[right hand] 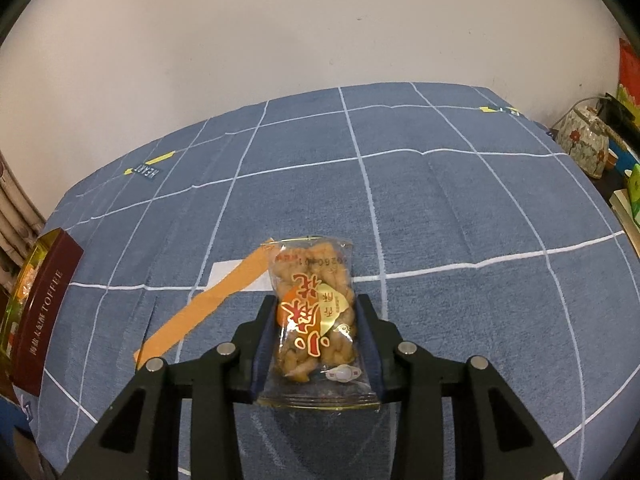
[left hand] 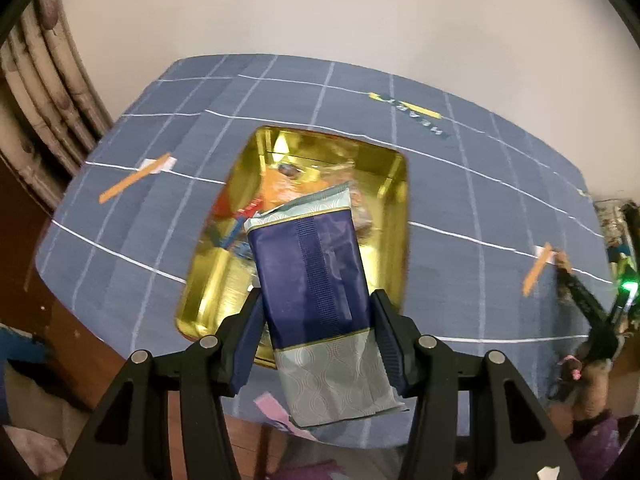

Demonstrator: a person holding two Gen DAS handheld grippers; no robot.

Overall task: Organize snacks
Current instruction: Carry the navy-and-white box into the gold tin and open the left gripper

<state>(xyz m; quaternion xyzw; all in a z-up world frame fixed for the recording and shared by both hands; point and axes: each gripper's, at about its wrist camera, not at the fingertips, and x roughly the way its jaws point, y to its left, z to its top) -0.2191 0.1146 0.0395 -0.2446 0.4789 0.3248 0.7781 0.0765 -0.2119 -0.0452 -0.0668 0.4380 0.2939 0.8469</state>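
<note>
Above the gold tin point(left hand: 396, 216), left claw point(left hand: 318, 320) gripping a navy packet point(left hand: 312, 276); right claw point(right hand: 316, 328) clamping a clear snack bag point(right hand: 316, 320).

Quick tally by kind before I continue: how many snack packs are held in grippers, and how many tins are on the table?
Snack packs held: 2, the blue-and-silver packet in the left gripper and the clear fried-snack bag in the right gripper
Gold tins: 1
Total: 3
</note>
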